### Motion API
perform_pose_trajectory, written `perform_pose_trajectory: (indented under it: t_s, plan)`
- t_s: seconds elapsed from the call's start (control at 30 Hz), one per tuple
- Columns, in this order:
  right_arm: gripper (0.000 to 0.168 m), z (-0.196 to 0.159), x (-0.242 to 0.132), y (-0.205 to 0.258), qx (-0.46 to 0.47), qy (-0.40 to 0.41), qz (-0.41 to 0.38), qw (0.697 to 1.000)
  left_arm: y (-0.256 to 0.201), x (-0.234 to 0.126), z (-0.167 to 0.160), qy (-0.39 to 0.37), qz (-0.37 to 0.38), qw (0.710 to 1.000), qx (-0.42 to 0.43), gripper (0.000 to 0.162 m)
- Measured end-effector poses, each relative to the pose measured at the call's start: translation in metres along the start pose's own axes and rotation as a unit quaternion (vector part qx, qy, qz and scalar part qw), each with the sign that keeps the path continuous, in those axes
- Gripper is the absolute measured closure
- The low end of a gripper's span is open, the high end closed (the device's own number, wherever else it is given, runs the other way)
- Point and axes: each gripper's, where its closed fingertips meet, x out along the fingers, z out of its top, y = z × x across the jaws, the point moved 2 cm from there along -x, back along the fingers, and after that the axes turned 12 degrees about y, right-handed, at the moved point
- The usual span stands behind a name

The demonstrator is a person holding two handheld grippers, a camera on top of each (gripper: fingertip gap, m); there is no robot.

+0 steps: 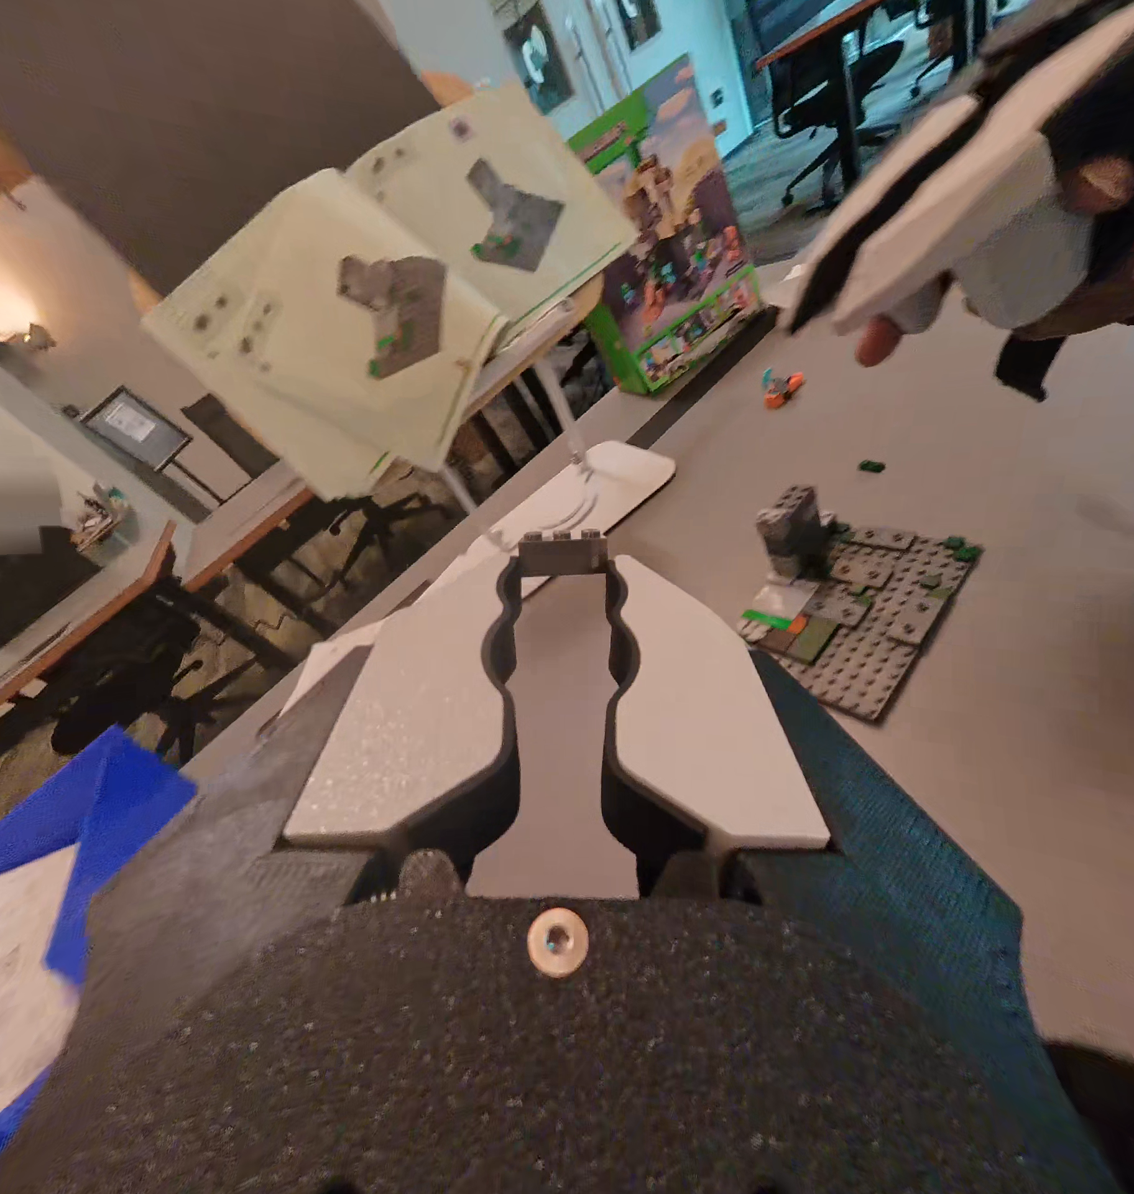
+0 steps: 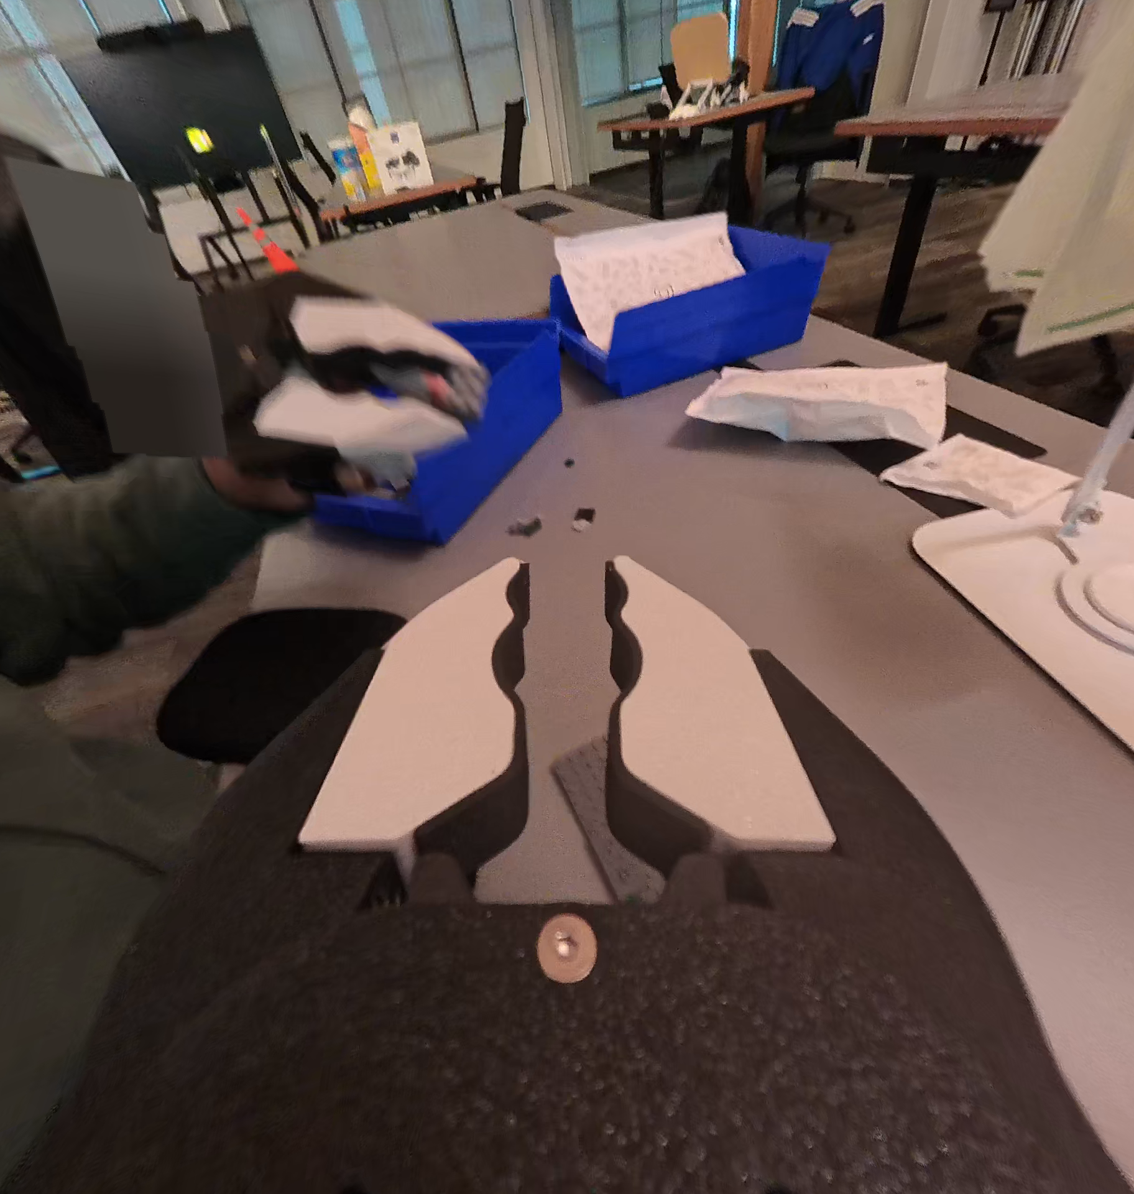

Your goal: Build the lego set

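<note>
My left gripper is shut on a small dark grey brick, held by its ends at the fingertips above the table. The partly built grey lego baseplate, with a grey rock stack and green bits, lies on the table to the right. My right gripper is open and empty above the table; a corner of the baseplate shows between its fingers. It also shows blurred in the left wrist view, at the top right. The left gripper shows blurred over a blue bin.
An open instruction booklet sits on a white stand. The lego box stands behind. Loose orange and green pieces lie nearby. Two blue bins, white bags and small loose pieces lie ahead. Tip to tip, the grippers are about 12 cm apart.
</note>
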Motion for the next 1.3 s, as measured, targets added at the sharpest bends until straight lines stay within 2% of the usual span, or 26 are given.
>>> perform_pose_trajectory:
  t_s: [0.1,0.3,0.4,0.57,0.7,0.77,0.83,0.93,1.03,1.13,1.3]
  plan:
    - [0.142,0.014,0.008,0.01,0.003,-0.007,-0.008,1.0,-0.032,0.025,0.012,-0.01,-0.008,1.0,0.008,0.137]
    - [0.133,0.006,0.028,0.013,0.024,0.034,0.021,0.999,-0.061,0.041,0.031,-0.018,0.021,0.997,0.066,0.137]
    - [0.14,0.003,0.03,0.009,0.024,0.034,0.022,0.999,-0.067,0.043,0.031,-0.016,0.029,0.996,0.082,0.137]
    - [0.152,-0.005,0.035,0.01,0.046,0.06,0.073,0.994,-0.072,0.044,0.03,-0.023,0.045,0.993,0.103,0.137]
    - [0.153,-0.007,0.032,0.005,0.012,0.102,0.088,0.991,-0.075,0.048,0.029,-0.025,0.001,0.998,0.058,0.132]
    - [0.153,-0.008,0.028,-0.003,-0.03,0.131,0.084,0.987,-0.072,0.049,0.028,-0.021,-0.055,0.998,0.0,0.12]
    - [0.153,-0.008,0.022,-0.02,-0.078,0.165,0.067,0.981,-0.063,0.051,0.025,-0.015,-0.097,0.993,-0.058,0.121]
    - [0.153,-0.016,0.016,-0.054,-0.16,0.242,0.05,0.956,-0.052,0.059,0.018,0.0,-0.142,0.984,-0.112,0.129]
    - [0.152,-0.031,0.017,-0.096,-0.231,0.32,0.026,0.918,-0.049,0.074,0.015,0.018,-0.171,0.974,-0.148,0.137]
    - [0.152,-0.05,0.026,-0.125,-0.248,0.379,0.037,0.891,-0.053,0.092,0.007,0.036,-0.194,0.966,-0.17,0.143]
    - [0.152,-0.092,0.041,-0.157,-0.252,0.447,0.043,0.857,-0.059,0.11,-0.031,0.075,-0.202,0.957,-0.192,0.148]
